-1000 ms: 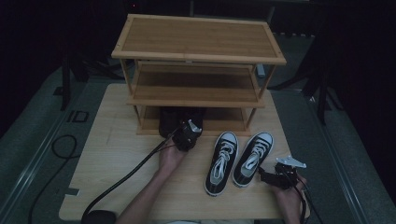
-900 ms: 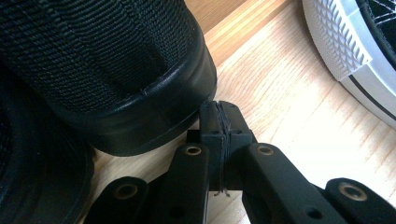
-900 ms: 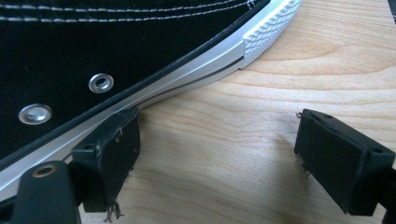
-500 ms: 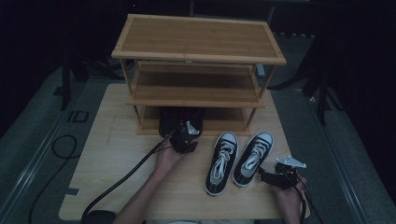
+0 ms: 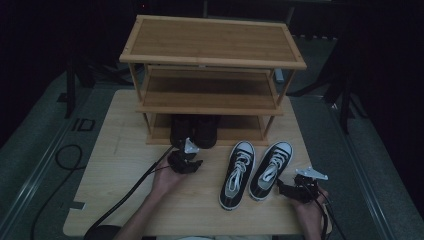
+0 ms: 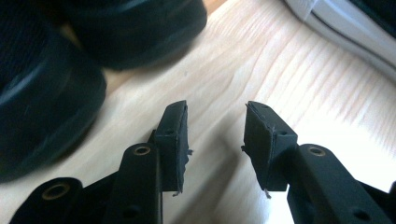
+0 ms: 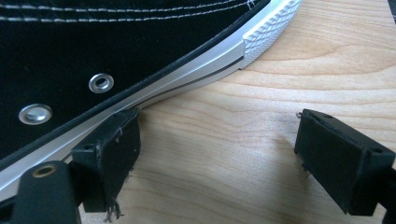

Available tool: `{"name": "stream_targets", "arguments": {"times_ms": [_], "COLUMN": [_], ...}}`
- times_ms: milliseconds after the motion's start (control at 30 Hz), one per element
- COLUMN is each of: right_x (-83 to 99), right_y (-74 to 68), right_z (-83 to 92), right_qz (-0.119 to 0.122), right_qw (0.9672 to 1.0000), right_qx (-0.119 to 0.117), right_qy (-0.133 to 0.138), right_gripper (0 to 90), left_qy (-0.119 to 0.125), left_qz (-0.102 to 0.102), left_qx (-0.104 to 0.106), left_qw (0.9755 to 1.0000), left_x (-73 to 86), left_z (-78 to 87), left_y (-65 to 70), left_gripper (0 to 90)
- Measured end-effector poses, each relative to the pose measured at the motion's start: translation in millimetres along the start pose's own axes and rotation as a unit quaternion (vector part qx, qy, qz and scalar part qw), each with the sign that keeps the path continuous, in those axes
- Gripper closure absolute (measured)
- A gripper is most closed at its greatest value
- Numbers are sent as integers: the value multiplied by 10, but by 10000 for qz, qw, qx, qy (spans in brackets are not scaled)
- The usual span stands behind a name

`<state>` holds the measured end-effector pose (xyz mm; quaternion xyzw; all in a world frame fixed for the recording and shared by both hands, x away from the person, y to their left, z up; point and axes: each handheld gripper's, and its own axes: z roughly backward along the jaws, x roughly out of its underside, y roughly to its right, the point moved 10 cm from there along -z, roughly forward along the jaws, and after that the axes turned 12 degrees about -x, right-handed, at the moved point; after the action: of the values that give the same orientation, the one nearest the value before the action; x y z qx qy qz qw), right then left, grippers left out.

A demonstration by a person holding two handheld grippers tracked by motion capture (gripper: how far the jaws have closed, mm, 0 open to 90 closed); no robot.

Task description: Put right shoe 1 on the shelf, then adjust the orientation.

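The pair of black shoes sits partly under the rack's bottom shelf; their fronts are hidden in shadow. In the left gripper view they are blurred and cut off at the top and left edges. In the right gripper view the sneaker is cropped at top and left.

The high view looks forward and down from above my side of the table, far enough back to take in the whole shoe rack at its far edge. The camera on my left gripper sits low and close, facing the black shoes at the rack's foot. The one on my right gripper hugs the tabletop, tight against the sneaker in front of the rack. All three share that strip of table before the rack.
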<state>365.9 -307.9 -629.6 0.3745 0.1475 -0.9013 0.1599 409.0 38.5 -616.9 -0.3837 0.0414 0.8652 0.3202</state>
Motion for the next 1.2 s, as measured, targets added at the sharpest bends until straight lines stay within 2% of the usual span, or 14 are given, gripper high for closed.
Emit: {"name": "stream_targets", "arguments": {"times_ms": [67,167,333,567,667,867,1067,1200], "right_x": [0,0,-1,-2,-2,-2,-3,-14], "right_y": [0,0,0,1,2,1,0,23], "right_z": [0,0,-1,-2,-2,-2,-2,17], "right_qz": [2,-2,5,20,22,23,86,99], "right_qw": [10000,10000,10000,10000,10000,10000,9999,9997], "right_qx": [0,0,-11,-26,-25,-26,-107,-145], "right_qy": [0,0,-3,-6,-4,-4,-97,-196], "right_gripper": [143,143,143,143,143,142,133,202], "left_qy": [-24,6,31,1,-64,-89,-50,-20], "left_qz": [50,243,505,579,540,649,598,532], "left_qx": [36,101,-21,-67,-127,-116,-134,-189], "left_qw": [10000,9997,9987,9983,9984,9978,9981,9984], "left_x": [43,88,189,237,260,273,272,273], "left_z": [25,68,148,152,128,88,84,80], "left_y": [-18,-42,-125,-150,-176,-208,-199,-183], "left_gripper": [590,581,578,573,571,568,556,536]}}
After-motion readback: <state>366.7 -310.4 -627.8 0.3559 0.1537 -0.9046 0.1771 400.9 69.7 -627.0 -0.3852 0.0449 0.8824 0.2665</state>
